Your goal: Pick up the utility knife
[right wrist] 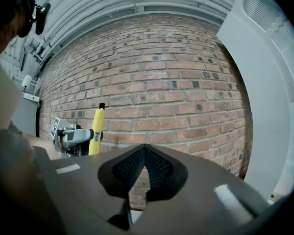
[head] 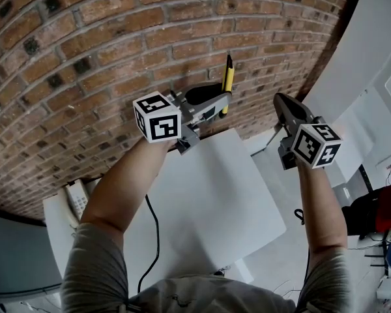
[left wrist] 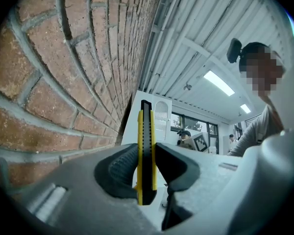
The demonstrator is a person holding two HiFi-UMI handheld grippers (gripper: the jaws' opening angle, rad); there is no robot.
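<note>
Utility knife (head: 228,83) stands upright, clear of the table (head: 247,214), pinched between the jaws of the left gripper (head: 223,103). In the left gripper view the two dark pads press on its flat sides about halfway along the yellow-and-black body (left wrist: 146,151), with the top end pointing to 12 o'clock. Gripping the broad faces this way looks meant to stop the knife twisting or slipping, and the lift seems done.

The right gripper (head: 281,100) hangs at 3 o'clock from the left one, well apart from it. Its jaws are closed tip to tip on nothing (right wrist: 145,155), so it plays no part in the hold. From its own view the knife (right wrist: 95,131) shows at 9 o'clock.

A brick wall (head: 85,31) fills the space behind both grippers, near the knife's far side. A white panel (head: 371,38) stands at 2 o'clock. Below, a black cable (head: 153,233) trails over the table's left edge at 7 o'clock. Nothing stands between the two grippers.
</note>
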